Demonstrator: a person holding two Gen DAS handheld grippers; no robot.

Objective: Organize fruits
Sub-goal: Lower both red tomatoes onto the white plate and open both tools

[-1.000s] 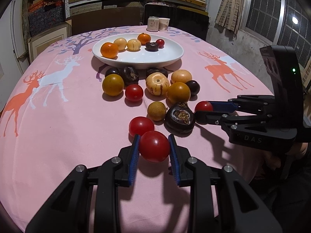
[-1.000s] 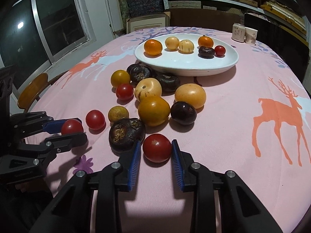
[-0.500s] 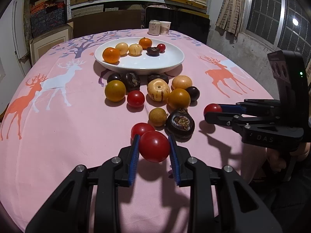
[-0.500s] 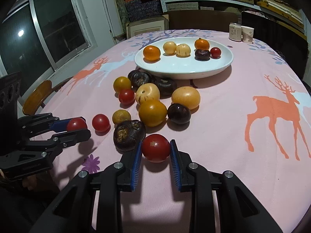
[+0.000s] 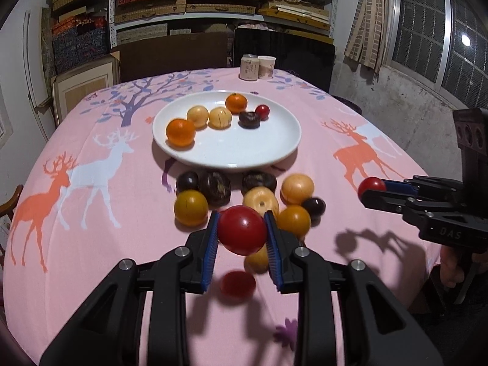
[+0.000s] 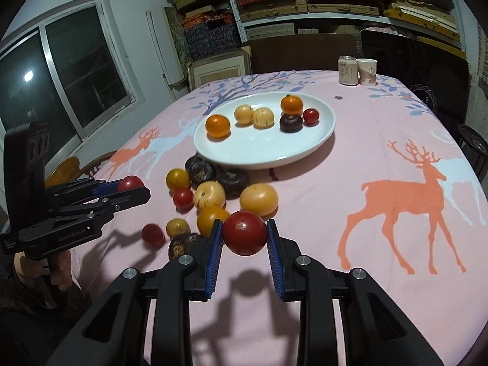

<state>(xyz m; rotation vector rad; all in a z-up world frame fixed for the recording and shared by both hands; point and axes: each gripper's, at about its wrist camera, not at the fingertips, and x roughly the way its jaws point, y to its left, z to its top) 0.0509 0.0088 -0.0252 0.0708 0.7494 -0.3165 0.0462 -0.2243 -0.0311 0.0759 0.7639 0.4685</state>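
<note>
My left gripper (image 5: 242, 235) is shut on a red tomato (image 5: 242, 230) and holds it above the pink tablecloth. In the right wrist view my right gripper (image 6: 244, 238) is likewise shut on a second red tomato (image 6: 244, 236), also lifted off the cloth. Each gripper shows in the other's view: the right gripper (image 5: 373, 190) at the right edge, the left gripper (image 6: 132, 187) at the left. A white plate (image 5: 238, 158) farther back carries several fruits. In front of it lie loose yellow, orange, dark and red fruits, among them one red tomato (image 5: 238, 285) under the left gripper.
A can (image 5: 249, 67) and a paper cup (image 5: 267, 67) stand at the table's far edge. Shelves with boxes fill the back wall. A wooden chair (image 6: 65, 167) stands at the table's left side. A hand (image 6: 58, 270) grips the left tool's handle.
Both grippers have risen with their tomatoes, which now hang clear of the cloth, and have moved toward the plate. The loose fruits kept their places.
</note>
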